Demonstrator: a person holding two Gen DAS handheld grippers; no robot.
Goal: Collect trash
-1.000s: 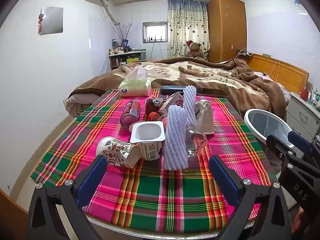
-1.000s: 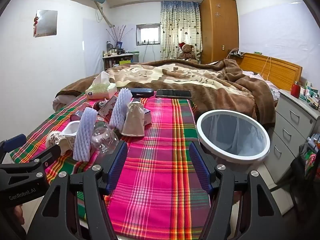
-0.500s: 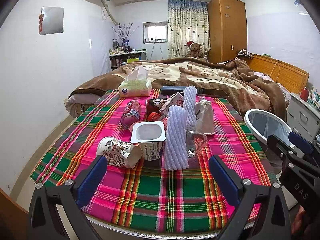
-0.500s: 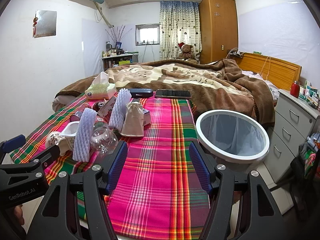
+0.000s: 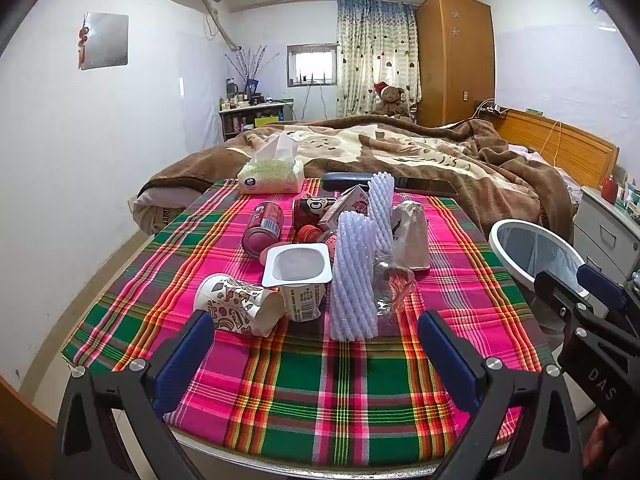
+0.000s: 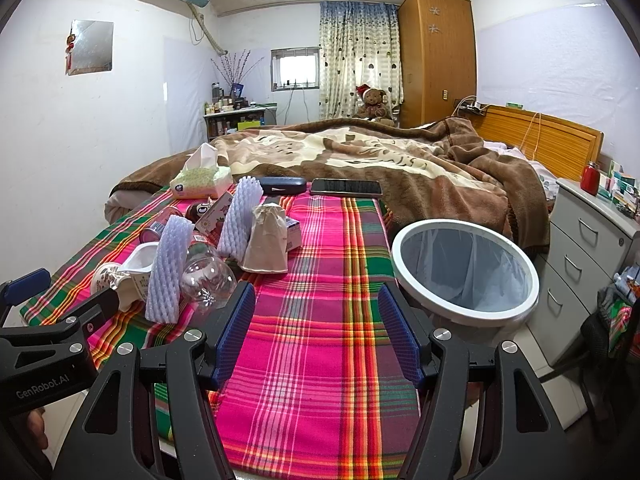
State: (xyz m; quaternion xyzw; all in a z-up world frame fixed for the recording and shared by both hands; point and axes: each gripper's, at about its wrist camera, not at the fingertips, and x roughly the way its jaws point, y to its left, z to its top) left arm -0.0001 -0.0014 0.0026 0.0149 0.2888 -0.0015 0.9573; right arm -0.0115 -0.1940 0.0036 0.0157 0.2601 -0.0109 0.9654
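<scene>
Currently both grippers are held low at the near edge of a table (image 5: 320, 400) covered by a plaid cloth; a bed (image 6: 380, 160) is seen far beyond the jaws. The trash bin (image 6: 466, 316), white-rimmed with a clear liner, is placed off the table's right edge: just ahead and right of the right gripper (image 6: 316, 328), far right of the left gripper (image 5: 316, 354). The jaws of both grippers are spread wide and nothing is pinched.

Trash is clustered ahead of the left jaws, left of the right jaws. A foam net sleeve (image 5: 354, 280) is stood upright straight ahead between the left fingers; a second foam sleeve (image 5: 380, 204) is seen behind it. A crumpled clear bottle (image 6: 208, 280) is lying just beyond the right gripper's left finger. A brown paper bag (image 6: 266, 240) is stood behind the bottle. A yogurt cup (image 5: 298, 276) is stood upright left of the near sleeve, touching a patterned paper cup (image 5: 236, 306) tipped on its side. A red can (image 5: 264, 228) is lying farther back. A tissue pack (image 5: 272, 174), dark case (image 6: 280, 186) and phone (image 6: 346, 188) are lined along the far edge.
</scene>
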